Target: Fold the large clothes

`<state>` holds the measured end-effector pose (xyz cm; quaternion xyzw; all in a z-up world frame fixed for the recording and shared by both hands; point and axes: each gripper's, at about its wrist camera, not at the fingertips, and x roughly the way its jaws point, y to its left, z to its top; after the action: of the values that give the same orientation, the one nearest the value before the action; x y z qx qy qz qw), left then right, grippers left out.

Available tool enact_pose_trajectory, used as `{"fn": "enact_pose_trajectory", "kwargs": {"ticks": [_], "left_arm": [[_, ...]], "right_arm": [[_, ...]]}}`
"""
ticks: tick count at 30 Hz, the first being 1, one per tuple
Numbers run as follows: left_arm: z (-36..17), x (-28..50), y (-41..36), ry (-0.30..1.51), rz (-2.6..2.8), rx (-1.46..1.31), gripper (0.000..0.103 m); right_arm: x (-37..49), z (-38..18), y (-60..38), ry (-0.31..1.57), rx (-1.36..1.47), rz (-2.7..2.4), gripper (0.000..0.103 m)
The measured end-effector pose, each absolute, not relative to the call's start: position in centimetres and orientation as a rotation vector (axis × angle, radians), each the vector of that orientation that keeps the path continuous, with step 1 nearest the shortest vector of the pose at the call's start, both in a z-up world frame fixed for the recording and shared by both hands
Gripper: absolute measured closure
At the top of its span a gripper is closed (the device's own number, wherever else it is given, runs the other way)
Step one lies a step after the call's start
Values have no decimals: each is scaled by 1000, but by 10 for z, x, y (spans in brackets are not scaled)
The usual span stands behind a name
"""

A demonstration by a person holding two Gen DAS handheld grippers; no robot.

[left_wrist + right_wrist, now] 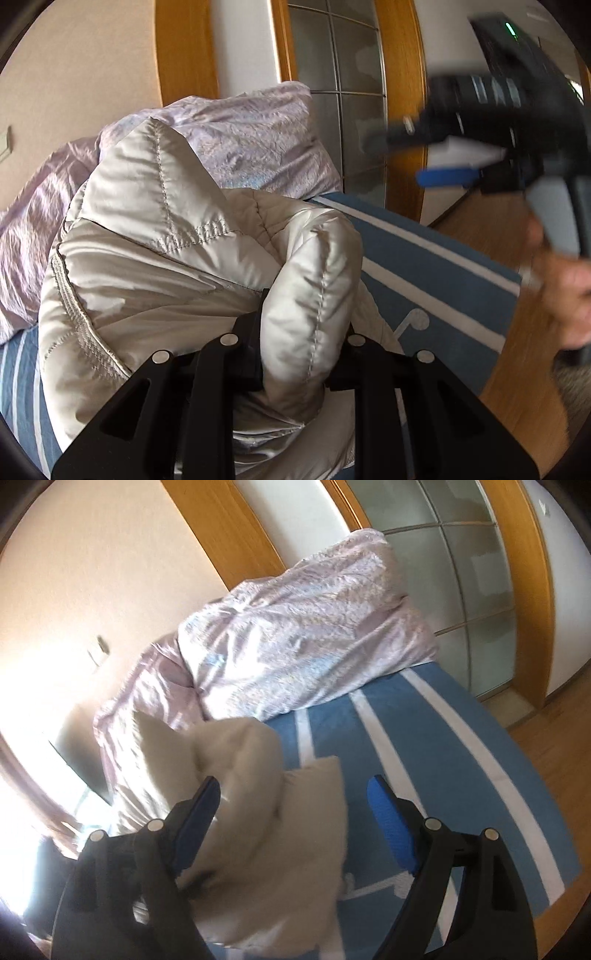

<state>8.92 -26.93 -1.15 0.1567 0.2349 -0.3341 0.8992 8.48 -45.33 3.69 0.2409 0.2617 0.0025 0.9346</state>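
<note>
A cream padded jacket lies bunched on a blue bed sheet with white stripes. My left gripper is shut on a puffy fold of the jacket, which bulges up between the black fingers. My right gripper is open, its blue pads spread wide above the sheet, with the jacket below and to its left. The right gripper also shows in the left wrist view, blurred, up in the air at the right, held by a hand.
A crumpled lilac duvet is heaped at the head of the bed against the wall. A wooden-framed frosted glass door stands behind. Wooden floor runs along the bed's right edge.
</note>
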Motion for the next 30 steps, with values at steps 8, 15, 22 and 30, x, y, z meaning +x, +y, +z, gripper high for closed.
{"fn": "enact_pose_trajectory", "kwargs": {"ticks": [8, 15, 22, 30], "left_arm": [[-28, 81, -284, 455, -687, 416, 81], [-48, 63, -294, 388, -682, 544, 81], [-67, 49, -298, 350, -693, 624, 77], [-84, 41, -299, 316, -710, 689, 74]], "right_arm": [[115, 43, -444, 624, 540, 176, 20], [154, 27, -423, 771, 555, 307, 20], [171, 23, -411, 834, 532, 357, 20], [185, 13, -397, 891, 473, 380, 65]]}}
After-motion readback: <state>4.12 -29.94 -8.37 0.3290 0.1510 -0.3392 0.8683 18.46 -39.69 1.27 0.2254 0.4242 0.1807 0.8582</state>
